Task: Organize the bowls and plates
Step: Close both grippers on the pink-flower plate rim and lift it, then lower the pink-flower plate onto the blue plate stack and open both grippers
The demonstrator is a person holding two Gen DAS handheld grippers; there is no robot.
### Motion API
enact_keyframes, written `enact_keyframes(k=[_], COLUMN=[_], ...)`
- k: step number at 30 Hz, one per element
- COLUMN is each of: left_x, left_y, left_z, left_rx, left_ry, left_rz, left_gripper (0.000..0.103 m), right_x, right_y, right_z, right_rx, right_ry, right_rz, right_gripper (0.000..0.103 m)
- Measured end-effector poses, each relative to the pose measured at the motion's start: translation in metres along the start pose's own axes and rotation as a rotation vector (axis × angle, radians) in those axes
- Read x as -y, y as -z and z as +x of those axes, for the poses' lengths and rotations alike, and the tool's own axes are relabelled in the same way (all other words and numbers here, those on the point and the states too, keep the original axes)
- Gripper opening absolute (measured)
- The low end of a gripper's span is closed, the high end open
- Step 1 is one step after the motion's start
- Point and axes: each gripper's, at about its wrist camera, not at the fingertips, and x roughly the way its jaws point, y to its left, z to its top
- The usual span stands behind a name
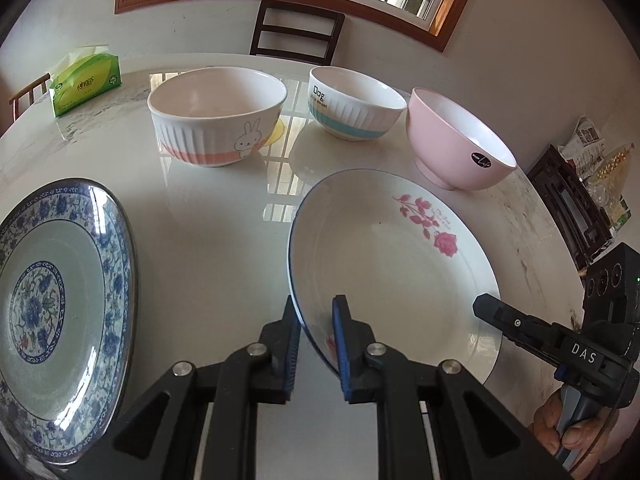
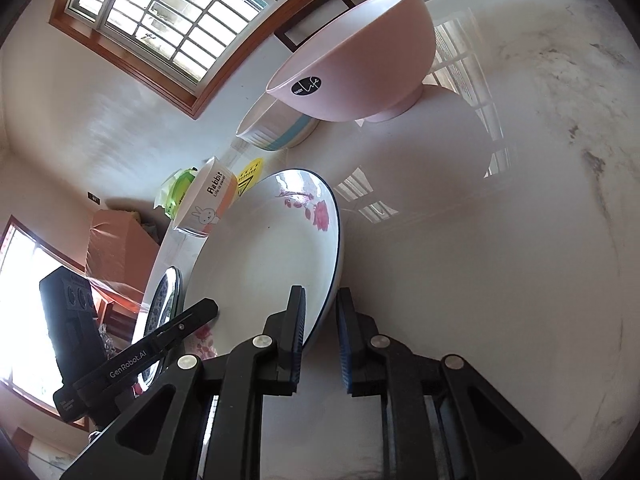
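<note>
A white plate with a pink rose and blue rim (image 1: 384, 248) lies on the marble table (image 1: 208, 248). My left gripper (image 1: 316, 320) straddles its near left rim, fingers on either side, a small gap showing. My right gripper (image 2: 320, 312) straddles the same rose plate (image 2: 260, 256) at its right rim; it also shows in the left wrist view (image 1: 532, 328). A blue-patterned plate (image 1: 60, 312) lies to the left. Behind stand a rabbit bowl (image 1: 218, 120), a "Dog" bowl with a teal band (image 1: 356, 104) and a pink bowl (image 1: 456, 140).
A green tissue pack (image 1: 86, 82) sits at the table's far left. A dark chair (image 1: 298, 32) stands behind the table under the window. A dark wooden stand (image 1: 568, 208) with clutter is off the table's right edge.
</note>
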Motion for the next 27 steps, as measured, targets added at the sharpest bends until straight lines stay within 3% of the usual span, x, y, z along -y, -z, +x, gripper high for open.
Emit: enact_keyframes(k=[12,27], left_x=[0.002,-0.015], left_y=[0.019,0.03], left_z=[-0.02,-0.054], left_rx=[0.019,0.07], left_ry=[-0.016,-0.055], left_rz=[0.01,-0.014], left_gripper=[0.016,0.016], right_x=[-0.003,-0.022], right_y=[0.024,0.029], right_z=[-0.014,-0.013], right_rx=[-0.001,-0.013], right_ry=[-0.031,-0.065], right_rz=[0.011,-0.039], right_gripper=[0.015,0.015])
